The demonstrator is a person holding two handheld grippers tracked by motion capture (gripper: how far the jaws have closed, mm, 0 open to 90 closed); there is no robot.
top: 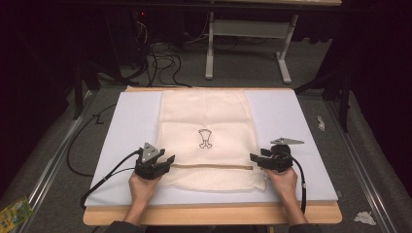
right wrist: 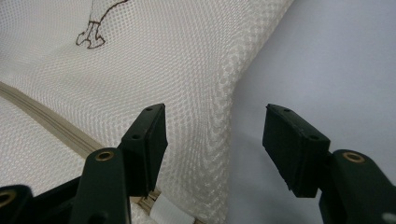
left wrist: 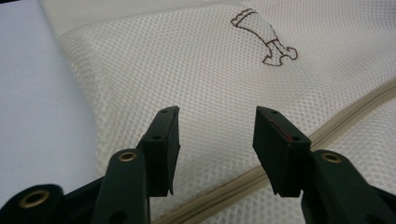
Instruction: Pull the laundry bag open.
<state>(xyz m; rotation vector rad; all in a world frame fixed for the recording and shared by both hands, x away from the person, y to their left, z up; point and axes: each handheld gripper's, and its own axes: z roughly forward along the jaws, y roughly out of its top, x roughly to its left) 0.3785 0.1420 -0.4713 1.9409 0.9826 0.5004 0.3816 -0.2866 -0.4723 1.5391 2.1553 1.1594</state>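
Leftmost, on the grey floor beside the counter [top: 58, 204], lies a green-and-yellow packet [top: 14, 211], and a black cable [top: 80, 145] loops along that side. On the counter sits a pale blue-white board [top: 131, 121], and the left gripper [top: 164, 161] hovers at the left edge of a cream mesh laundry bag [top: 206, 116], its jaws apart with nothing between them; in the left gripper view they stand open above the mesh [left wrist: 187, 70], just short of the beige zipper [left wrist: 355, 112]. The bag lies flat in the middle of the board, reaching from its far edge down to near the person's side, with a small brown embroidered motif [top: 205, 139] at its centre and the zipper [top: 209, 166] running across its lower part between the two grippers. The right gripper [top: 256, 158] sits at the bag's right edge, jaws wide and empty; in the right gripper view they straddle the mesh border [right wrist: 224, 93], one jaw over the bag, the other over bare board [right wrist: 336, 56]. Nothing lies between either gripper and the bag. Farther right, crumpled white scraps [top: 364, 217] rest on the floor, and a white table frame [top: 248, 43] stands beyond the counter.
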